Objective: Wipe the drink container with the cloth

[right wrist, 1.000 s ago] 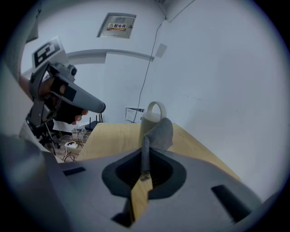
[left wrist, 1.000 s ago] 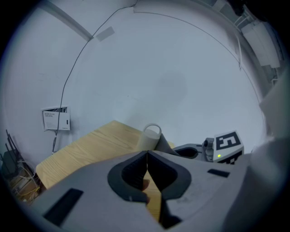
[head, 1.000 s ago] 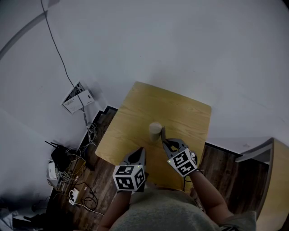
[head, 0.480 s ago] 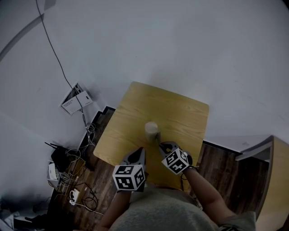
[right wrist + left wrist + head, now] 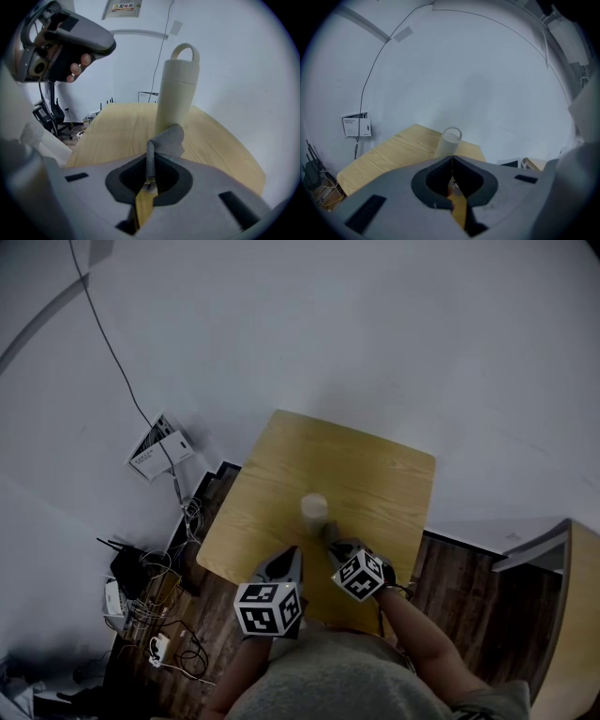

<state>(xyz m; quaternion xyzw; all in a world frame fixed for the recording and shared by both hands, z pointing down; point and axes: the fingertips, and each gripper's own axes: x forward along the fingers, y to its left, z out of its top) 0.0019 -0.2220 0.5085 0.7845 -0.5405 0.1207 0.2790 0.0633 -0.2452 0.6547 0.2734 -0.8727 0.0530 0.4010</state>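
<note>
A cream drink container (image 5: 176, 91) with a loop handle on its lid stands upright on the wooden table (image 5: 375, 474); it also shows in the head view (image 5: 313, 509) and the left gripper view (image 5: 447, 143). My right gripper (image 5: 150, 161) is shut on a grey cloth (image 5: 166, 140), whose folded end hangs just in front of the container's base. In the head view the right gripper (image 5: 330, 532) sits just short of the container. My left gripper (image 5: 452, 161) is shut and empty, held back at the table's near edge (image 5: 281, 563).
The small table is otherwise bare. Left of it on the dark floor lie tangled cables and devices (image 5: 141, 596), and a white box (image 5: 159, 442) hangs on the wall. A light wooden cabinet (image 5: 572, 615) stands at the right.
The right gripper with the cloth has drawn back toward me and slightly left, away from the container. The left gripper has stayed put.
</note>
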